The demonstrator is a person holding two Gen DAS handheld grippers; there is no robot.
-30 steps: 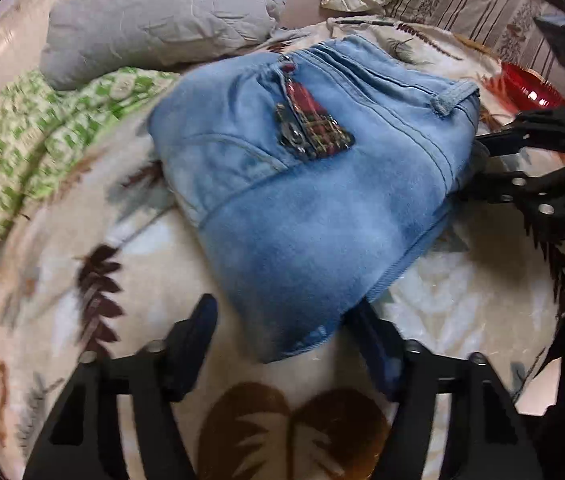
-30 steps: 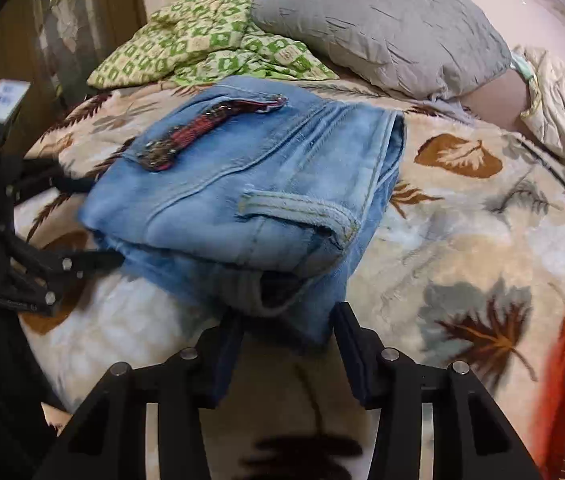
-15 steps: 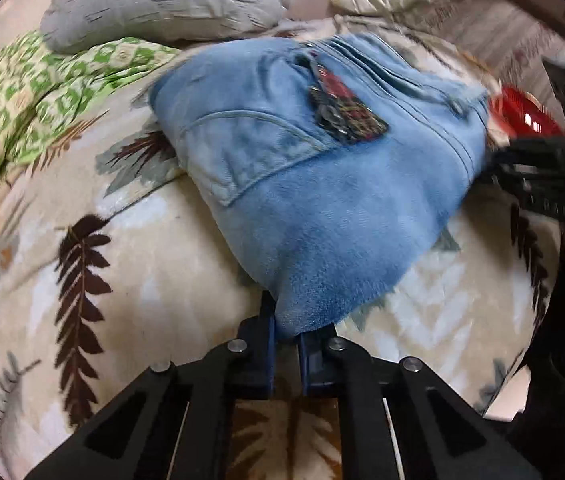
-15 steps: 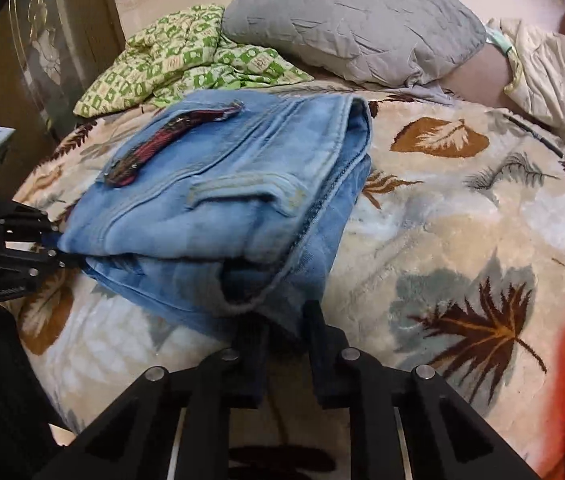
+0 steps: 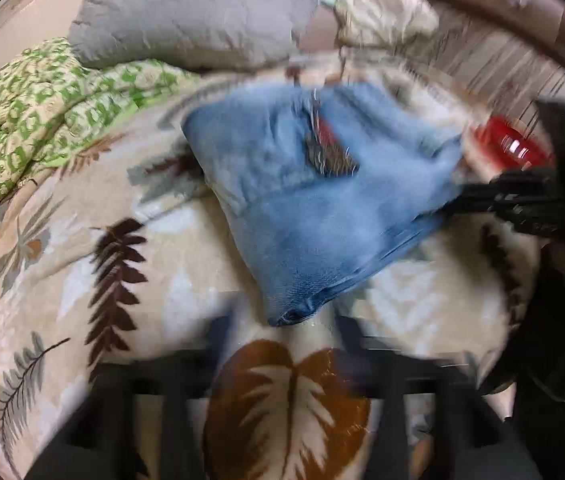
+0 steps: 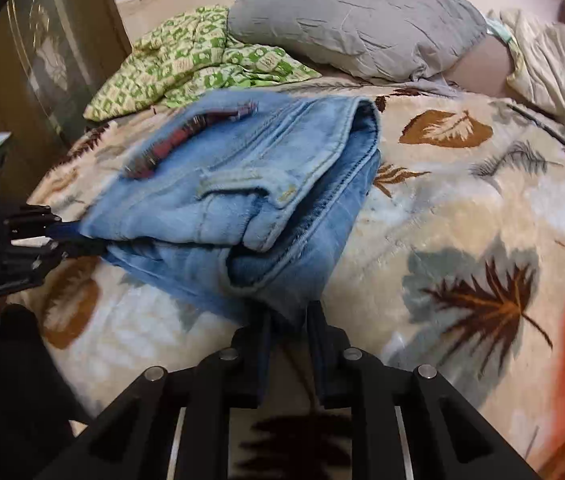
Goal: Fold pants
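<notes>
The folded light-blue denim pants [image 6: 242,196], a thick soft bundle with a red plaid patch, lie mid-bed on the plush leaf-print fleece blanket [image 6: 462,208], short of the grey quilted pillow [image 6: 354,16]. The left gripper [image 5: 282,332], clamped on the near corner half a second ago, is opening, released and blurred. The right gripper [image 6: 288,320] pinches the denim's near edge, its jaws opening slightly.
</notes>
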